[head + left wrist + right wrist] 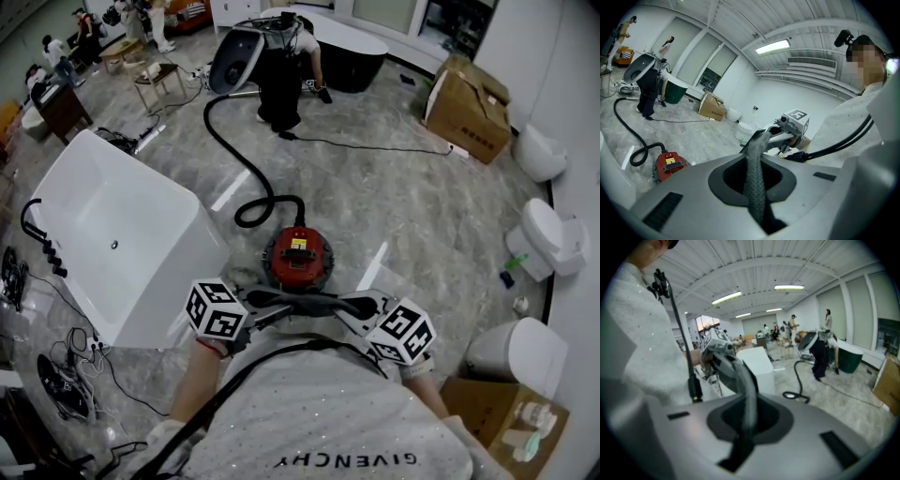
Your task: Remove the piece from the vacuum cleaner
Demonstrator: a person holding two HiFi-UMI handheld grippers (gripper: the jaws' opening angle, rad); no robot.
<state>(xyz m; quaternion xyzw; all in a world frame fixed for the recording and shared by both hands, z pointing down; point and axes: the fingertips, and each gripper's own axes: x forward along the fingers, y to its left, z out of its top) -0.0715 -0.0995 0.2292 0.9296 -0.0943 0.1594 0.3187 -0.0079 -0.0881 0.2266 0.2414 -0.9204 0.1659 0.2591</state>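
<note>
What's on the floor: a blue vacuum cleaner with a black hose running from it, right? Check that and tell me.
Wrong colour: the vacuum cleaner is red, not blue, as the head view shows. The black hose does run from it.

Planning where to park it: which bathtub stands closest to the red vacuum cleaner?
The white bathtub at the left, beside the red vacuum cleaner; the dark bathtub stands far off behind the bent-over person.

The left gripper (279, 301) and right gripper (326, 304) point at each other, tips nearly meeting. Both pairs of jaws are closed together.
</note>
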